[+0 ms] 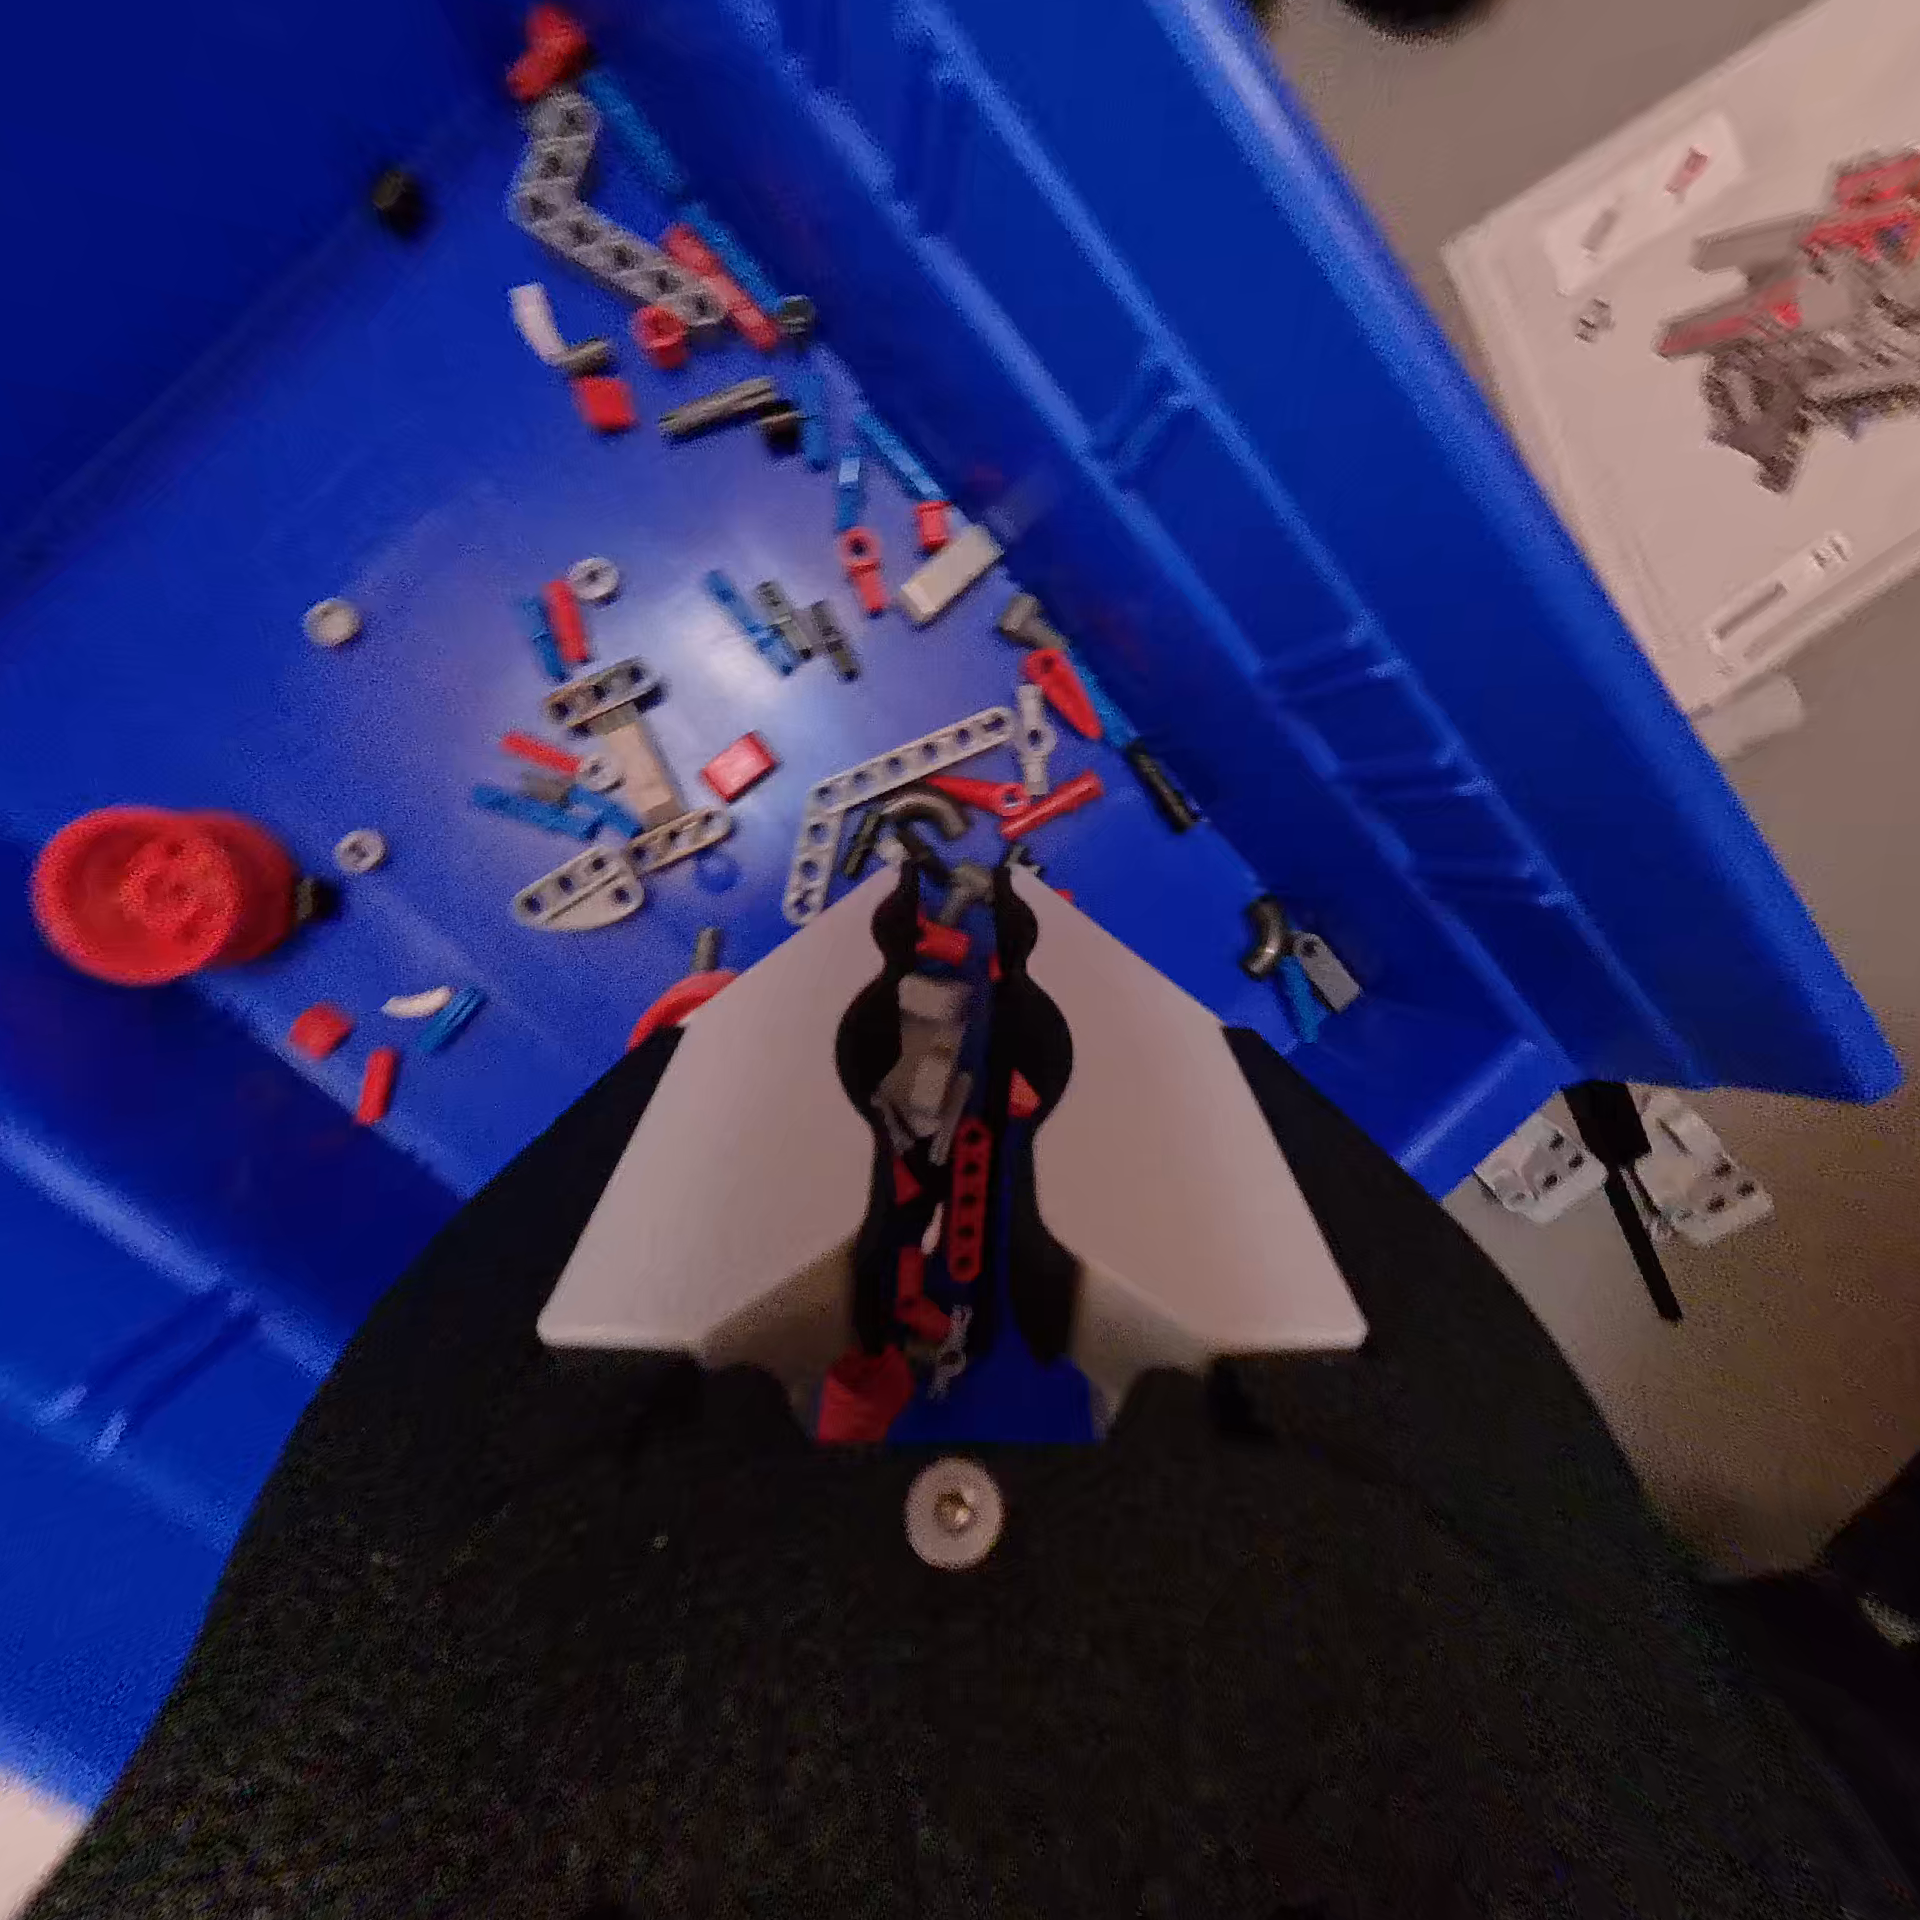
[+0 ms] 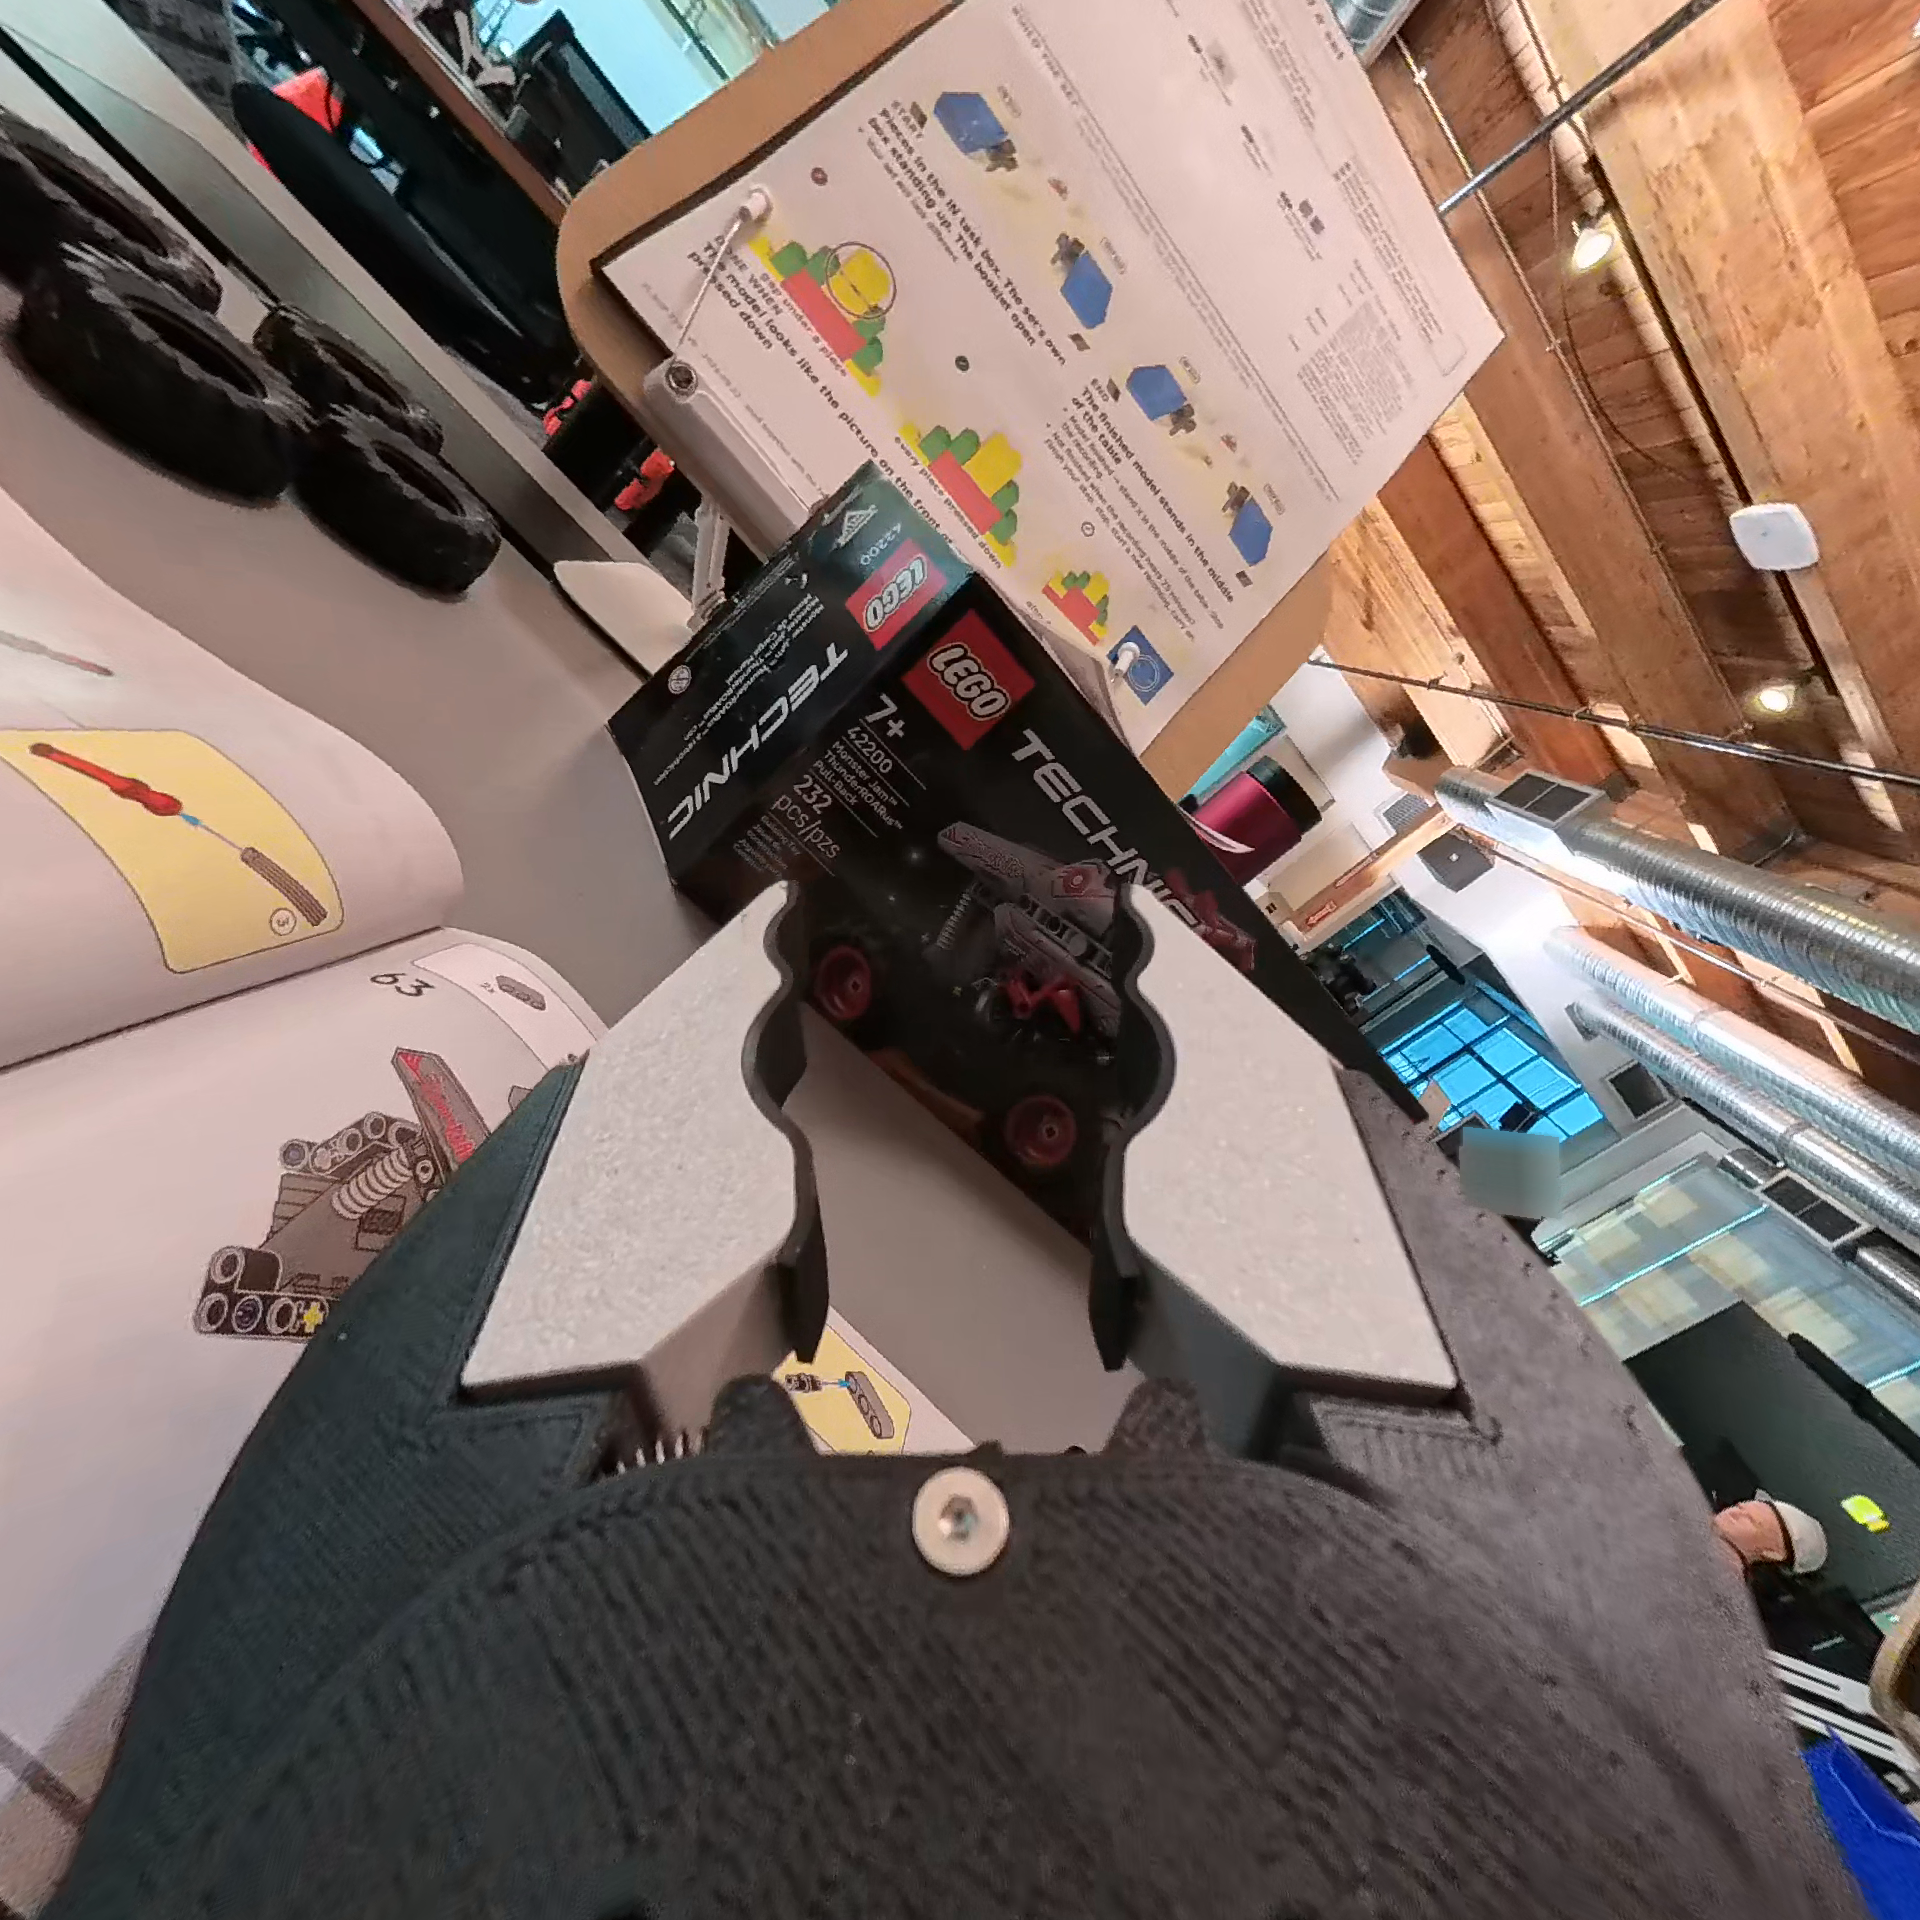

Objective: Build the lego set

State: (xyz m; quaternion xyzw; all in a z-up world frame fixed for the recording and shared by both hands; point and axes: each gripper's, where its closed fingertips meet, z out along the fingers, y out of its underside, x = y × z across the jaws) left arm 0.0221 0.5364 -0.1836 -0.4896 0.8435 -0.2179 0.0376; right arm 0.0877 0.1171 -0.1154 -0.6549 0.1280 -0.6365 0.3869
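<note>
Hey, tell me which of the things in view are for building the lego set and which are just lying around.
For the build:
blue plastic bin of loose pieces
red wheel hub
open instruction booklet
black rubber tyres
black set box

Just lying about:
white wall poster
silver ceiling ducts

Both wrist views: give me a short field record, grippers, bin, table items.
left gripper: fingers nearly closed over the bin, tips by a grey curved piece; grasp unclear, frame blurred
right gripper: open, holding nothing
blue bin: loose red, grey and blue pieces on its floor
red wheel hub: in the bin, apart from the main scatter
instruction booklet: lying open on the table
set box: standing beyond the right fingers
black tyres: grouped on the table
</note>
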